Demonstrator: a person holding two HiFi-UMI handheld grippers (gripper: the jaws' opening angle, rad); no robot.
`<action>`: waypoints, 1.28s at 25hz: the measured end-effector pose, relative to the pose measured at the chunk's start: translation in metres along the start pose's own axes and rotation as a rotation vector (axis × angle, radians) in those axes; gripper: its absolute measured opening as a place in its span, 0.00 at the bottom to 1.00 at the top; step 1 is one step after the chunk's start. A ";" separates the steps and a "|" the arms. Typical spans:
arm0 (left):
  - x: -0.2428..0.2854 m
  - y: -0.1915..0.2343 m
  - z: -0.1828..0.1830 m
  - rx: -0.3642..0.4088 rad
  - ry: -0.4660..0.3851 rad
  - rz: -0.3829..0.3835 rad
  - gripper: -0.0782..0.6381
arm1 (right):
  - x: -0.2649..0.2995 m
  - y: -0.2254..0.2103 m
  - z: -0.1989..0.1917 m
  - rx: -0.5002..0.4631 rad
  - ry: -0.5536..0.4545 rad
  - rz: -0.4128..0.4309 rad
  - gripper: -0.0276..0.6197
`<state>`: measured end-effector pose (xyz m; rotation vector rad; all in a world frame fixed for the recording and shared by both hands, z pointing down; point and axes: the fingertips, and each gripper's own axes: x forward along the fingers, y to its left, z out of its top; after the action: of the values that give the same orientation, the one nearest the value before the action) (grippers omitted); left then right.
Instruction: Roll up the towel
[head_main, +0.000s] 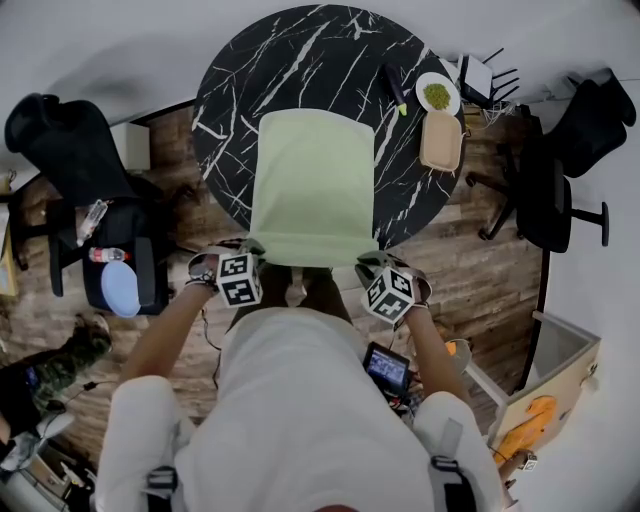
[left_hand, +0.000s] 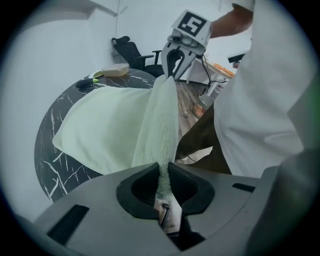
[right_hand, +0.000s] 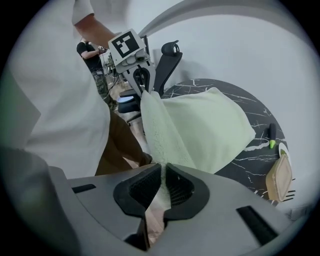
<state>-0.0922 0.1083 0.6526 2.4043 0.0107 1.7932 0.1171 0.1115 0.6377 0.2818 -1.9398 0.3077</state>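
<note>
Nearest the person, the left claw is pinched almost closed on the near left corner of the towel. The right claw is closed just as narrowly on the near right corner. Only a thin strip of pile sits between each pair of pads. I judge that the first weak spot: a sharp tug could pull a corner free, and the hem would drop past the edge of the desk at 6 o'clock.

The hem is held up between the two claws. If one hand leads, the first turn will likely go on skewed and the roll come out cone-shaped.

Further out, the towel lies flat from 6 o'clock to the desk's centre, with its far edge free. Dragged rather than rolled, the whole cloth could slide toward the person.

At about 2 o'clock a tan box, a bowl and a pen lie near the towel's right edge. A roll drifting that way could nudge them.
</note>
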 end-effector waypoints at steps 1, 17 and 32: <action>-0.002 0.005 0.001 0.002 0.002 0.002 0.17 | -0.002 -0.005 0.003 0.000 -0.003 -0.001 0.08; 0.001 0.066 0.006 -0.005 0.068 -0.006 0.17 | 0.009 -0.065 0.024 0.011 0.008 -0.027 0.08; 0.006 -0.017 -0.003 0.017 0.070 -0.213 0.17 | 0.007 0.010 -0.006 0.054 0.058 0.246 0.08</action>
<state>-0.0921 0.1263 0.6572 2.2518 0.2792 1.7841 0.1162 0.1225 0.6458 0.0674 -1.9123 0.5248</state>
